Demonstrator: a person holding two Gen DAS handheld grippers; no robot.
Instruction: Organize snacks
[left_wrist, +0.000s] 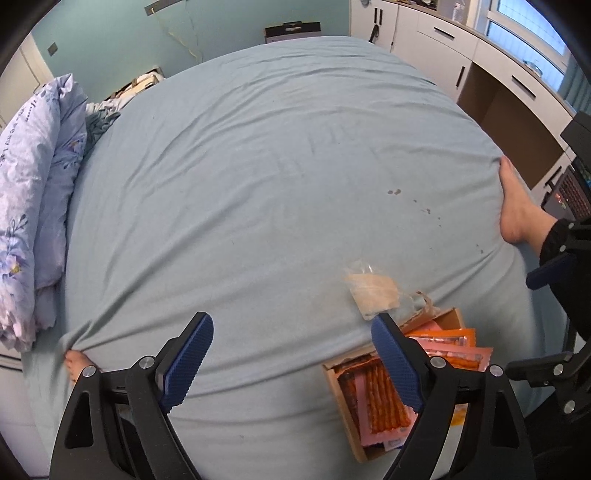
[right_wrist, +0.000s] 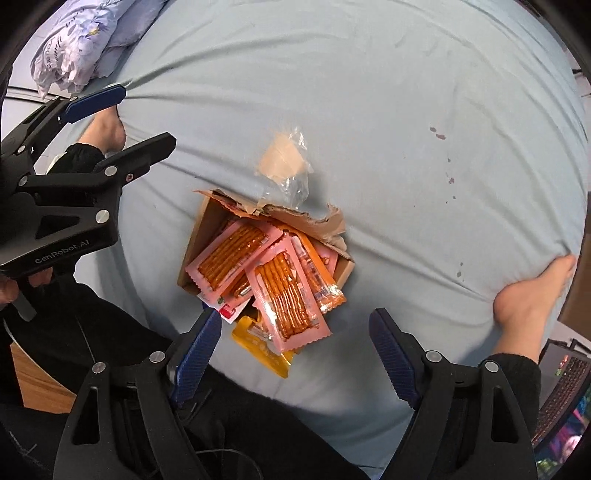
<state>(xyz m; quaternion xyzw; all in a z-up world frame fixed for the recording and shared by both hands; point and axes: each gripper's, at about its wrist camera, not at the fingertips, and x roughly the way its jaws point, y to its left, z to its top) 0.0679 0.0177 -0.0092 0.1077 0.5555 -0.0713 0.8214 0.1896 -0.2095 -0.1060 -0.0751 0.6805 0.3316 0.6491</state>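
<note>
A torn cardboard box (right_wrist: 201, 236) lies on the pale blue bedsheet (right_wrist: 369, 110), full of pink snack packets (right_wrist: 229, 258) of orange sticks. One pink packet (right_wrist: 288, 302) and a yellow packet (right_wrist: 258, 345) spill over its near edge. A clear plastic wrapper (right_wrist: 288, 162) lies just beyond the box. My right gripper (right_wrist: 295, 350) is open and empty, above the near side of the box. My left gripper (left_wrist: 291, 362) is open and empty, left of the box (left_wrist: 347, 406); it also shows in the right wrist view (right_wrist: 122, 114).
A folded floral quilt (left_wrist: 33, 206) lies at the bed's left edge. My bare feet (right_wrist: 532, 295) rest on the sheet either side. A laptop (right_wrist: 561, 391) sits at the right. White cabinets (left_wrist: 443, 48) and a window stand beyond the bed.
</note>
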